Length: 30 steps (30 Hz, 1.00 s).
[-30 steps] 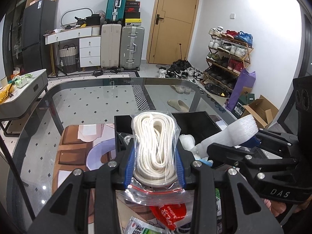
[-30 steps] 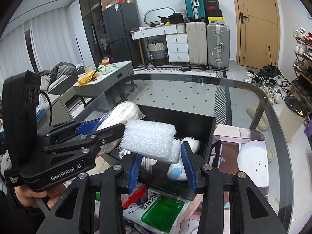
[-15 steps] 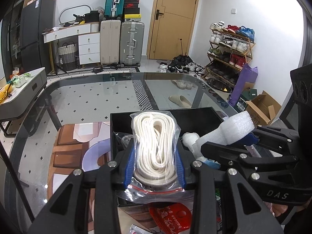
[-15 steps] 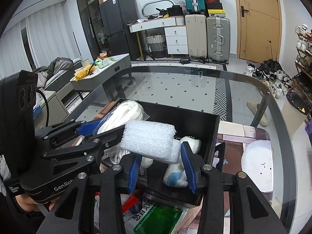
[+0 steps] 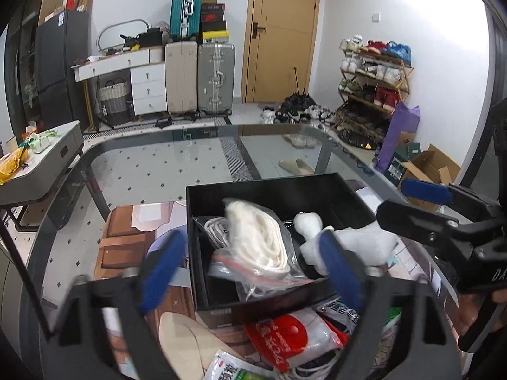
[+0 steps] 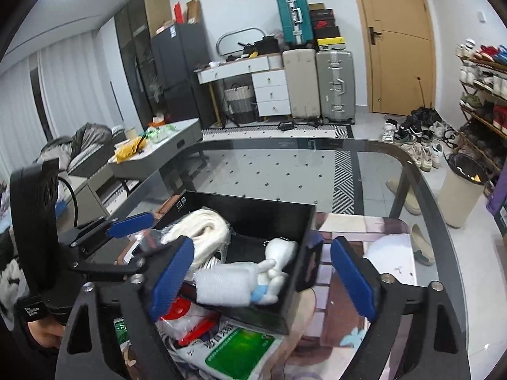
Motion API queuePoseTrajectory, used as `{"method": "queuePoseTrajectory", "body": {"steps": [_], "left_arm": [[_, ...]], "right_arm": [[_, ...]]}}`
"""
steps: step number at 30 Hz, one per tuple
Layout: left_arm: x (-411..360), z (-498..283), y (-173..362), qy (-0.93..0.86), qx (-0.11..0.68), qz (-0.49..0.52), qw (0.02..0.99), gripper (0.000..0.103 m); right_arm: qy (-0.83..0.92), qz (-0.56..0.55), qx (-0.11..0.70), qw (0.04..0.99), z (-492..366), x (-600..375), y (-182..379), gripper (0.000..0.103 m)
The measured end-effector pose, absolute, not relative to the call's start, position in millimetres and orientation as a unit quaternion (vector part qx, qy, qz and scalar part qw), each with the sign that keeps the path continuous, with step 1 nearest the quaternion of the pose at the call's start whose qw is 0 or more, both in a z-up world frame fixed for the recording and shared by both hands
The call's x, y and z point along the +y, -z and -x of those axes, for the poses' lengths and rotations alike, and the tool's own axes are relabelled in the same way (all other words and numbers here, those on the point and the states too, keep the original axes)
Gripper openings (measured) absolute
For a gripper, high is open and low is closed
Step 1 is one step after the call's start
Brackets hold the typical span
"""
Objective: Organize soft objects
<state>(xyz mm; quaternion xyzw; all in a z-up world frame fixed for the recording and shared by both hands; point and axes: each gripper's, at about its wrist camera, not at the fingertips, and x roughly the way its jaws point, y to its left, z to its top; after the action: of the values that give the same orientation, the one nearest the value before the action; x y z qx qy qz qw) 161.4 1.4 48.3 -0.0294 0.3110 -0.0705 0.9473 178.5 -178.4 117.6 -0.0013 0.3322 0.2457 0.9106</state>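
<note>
A black box (image 5: pixel 263 185) stands on the glass table. In it lie a clear bag of white rope (image 5: pixel 256 240), a white plush toy (image 5: pixel 309 224) and a white foam roll (image 5: pixel 364 240). My left gripper (image 5: pixel 250 272) hangs over the box's near wall, its jaws opening, and nothing is pressed between the pads. My right gripper (image 6: pixel 261 278) is also opening. The foam roll (image 6: pixel 225 285) lies loose in the box (image 6: pixel 250 202) below it, beside the plush toy (image 6: pixel 279 253) and the rope bag (image 6: pixel 206 231). Each gripper shows in the other's view: right (image 5: pixel 421 205), left (image 6: pixel 126 243).
Loose packets lie in front of the box: a red-and-white one (image 5: pixel 291 332) and a green one (image 6: pixel 237 351). A beige insole (image 5: pixel 190 342) sits at the front left. A printed mat (image 6: pixel 389 256) covers the table to the right of the box.
Both grippers have opened wide. The rope bag has left the left gripper and the foam roll the right one; both now lie in the black box.
</note>
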Motion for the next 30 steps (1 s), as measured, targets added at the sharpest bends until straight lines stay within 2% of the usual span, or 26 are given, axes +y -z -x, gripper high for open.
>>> {"method": "queuePoseTrajectory", "body": {"steps": [3, 13, 30], "left_arm": [[5, -150, -52, 0.072, 0.303, 0.040, 0.950, 0.103], [26, -116, -62, 0.046, 0.290, 0.063, 0.954, 0.103], [34, -84, -44, 0.025, 0.304, 0.062, 0.950, 0.103]], "right_arm": [[-0.248, -0.004, 0.329, 0.911, -168, -186, -120, 0.102], [-0.241, -0.004, 0.329, 0.913, -134, -199, -119, 0.102], [-0.266, 0.038, 0.362, 0.893, -104, -188, -103, 0.102]]}}
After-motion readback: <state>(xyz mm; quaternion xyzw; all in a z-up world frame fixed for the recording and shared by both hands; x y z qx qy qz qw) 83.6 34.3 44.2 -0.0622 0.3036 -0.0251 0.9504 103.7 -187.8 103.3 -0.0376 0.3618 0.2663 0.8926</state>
